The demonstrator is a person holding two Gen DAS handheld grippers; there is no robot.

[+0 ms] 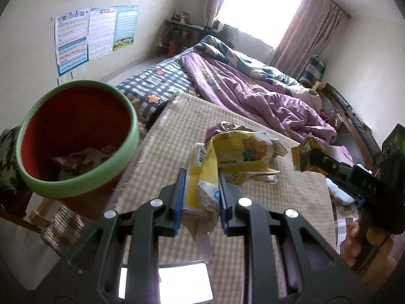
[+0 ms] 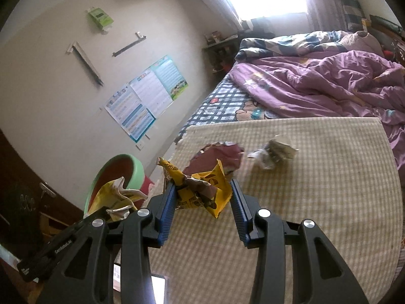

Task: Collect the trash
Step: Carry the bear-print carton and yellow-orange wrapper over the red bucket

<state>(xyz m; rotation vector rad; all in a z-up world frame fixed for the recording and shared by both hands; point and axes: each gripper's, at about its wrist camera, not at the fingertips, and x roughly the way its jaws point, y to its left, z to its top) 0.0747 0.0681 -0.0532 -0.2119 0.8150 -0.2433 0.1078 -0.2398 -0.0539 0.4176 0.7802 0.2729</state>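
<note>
Trash first: through the left wrist camera I've got a crumpled yellow-and-white plastic wrapper with cartoon bears (image 1: 238, 157) pinched in my left gripper (image 1: 201, 197), lifted off the beige checked mat (image 1: 177, 136) on the bed. Its long axis runs up and away from the pads, with the bear print at the far end. The red bin with a green rim (image 1: 76, 139) sits off to the left, already holding some scraps, so we're partway through. On the right, my right gripper (image 1: 312, 160) carries a crinkled yellow snack wrapper (image 1: 305, 155).

Right wrist camera: that gripper (image 2: 203, 200) is clamped on the yellow snack wrapper (image 2: 200, 190), which is bunched up and spreads sideways across the pads. Still left on the mat: a torn maroon wrapper (image 2: 217, 157) and a small grey-white crumpled wrapper (image 2: 272, 153). Neither held piece is in the bin (image 2: 119, 174) yet.
</note>
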